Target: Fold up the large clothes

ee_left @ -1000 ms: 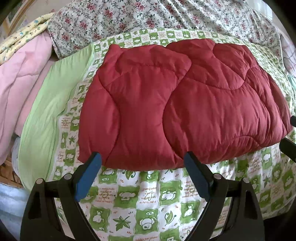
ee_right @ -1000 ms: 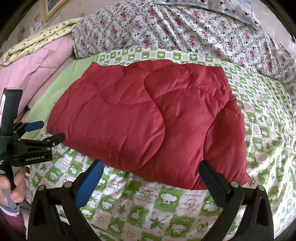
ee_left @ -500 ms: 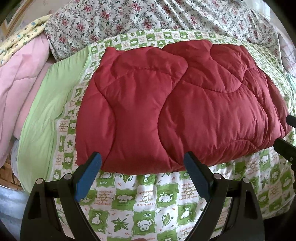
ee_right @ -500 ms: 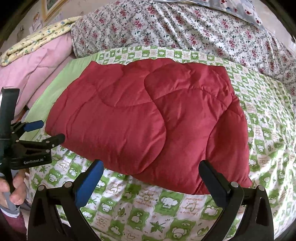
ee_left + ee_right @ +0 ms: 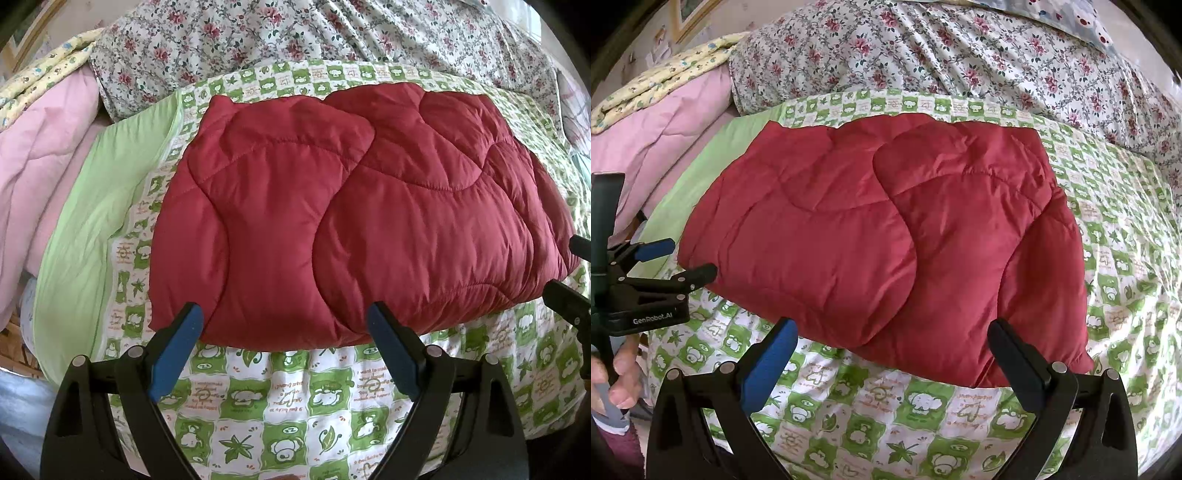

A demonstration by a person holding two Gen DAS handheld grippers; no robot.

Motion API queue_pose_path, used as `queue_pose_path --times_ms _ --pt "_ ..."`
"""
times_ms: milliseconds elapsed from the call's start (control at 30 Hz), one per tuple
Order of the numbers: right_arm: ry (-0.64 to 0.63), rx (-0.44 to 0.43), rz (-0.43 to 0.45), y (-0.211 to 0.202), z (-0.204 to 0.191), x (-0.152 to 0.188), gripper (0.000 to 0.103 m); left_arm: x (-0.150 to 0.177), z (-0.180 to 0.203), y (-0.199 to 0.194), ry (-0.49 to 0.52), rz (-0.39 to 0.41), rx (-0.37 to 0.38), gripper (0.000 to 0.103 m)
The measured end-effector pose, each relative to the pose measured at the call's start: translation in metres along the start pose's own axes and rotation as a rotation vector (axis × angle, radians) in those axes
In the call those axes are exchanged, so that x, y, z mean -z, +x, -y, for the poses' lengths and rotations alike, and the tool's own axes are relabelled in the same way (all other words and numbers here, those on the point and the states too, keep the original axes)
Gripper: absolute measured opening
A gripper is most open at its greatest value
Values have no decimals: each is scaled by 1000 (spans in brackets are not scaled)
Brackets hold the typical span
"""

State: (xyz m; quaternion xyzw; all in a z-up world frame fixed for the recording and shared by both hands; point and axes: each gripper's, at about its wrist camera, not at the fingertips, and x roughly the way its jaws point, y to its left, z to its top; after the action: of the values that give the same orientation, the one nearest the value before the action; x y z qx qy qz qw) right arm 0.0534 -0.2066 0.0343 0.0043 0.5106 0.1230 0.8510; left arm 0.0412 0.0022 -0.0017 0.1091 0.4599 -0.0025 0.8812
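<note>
A dark red quilted padded garment (image 5: 351,214) lies folded into a thick rectangle on the green-and-white checked bedsheet (image 5: 295,402); it also shows in the right wrist view (image 5: 886,236). My left gripper (image 5: 284,325) is open and empty, its tips just short of the garment's near edge, toward its left end. It appears in the right wrist view (image 5: 677,260) at the garment's left corner. My right gripper (image 5: 894,339) is open and empty at the near edge, toward the right end. Its tips show at the right edge of the left wrist view (image 5: 569,273).
A flower-print duvet (image 5: 960,55) is heaped behind the garment. A pink quilt (image 5: 44,166) and a yellow printed blanket (image 5: 665,74) lie at the left. A plain green sheet border (image 5: 92,236) runs along the left side. The checked sheet (image 5: 1126,258) extends right.
Both grippers have moved a little closer to the garment's near edge and stay open. The garment has not moved.
</note>
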Motion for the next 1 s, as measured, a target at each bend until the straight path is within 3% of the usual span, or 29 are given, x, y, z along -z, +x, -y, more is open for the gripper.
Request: queue_pose_path --times_ms 1000 --pt "-1 0 -1 -2 -1 -1 103 -2 0 -6 -1 19 -13 92"
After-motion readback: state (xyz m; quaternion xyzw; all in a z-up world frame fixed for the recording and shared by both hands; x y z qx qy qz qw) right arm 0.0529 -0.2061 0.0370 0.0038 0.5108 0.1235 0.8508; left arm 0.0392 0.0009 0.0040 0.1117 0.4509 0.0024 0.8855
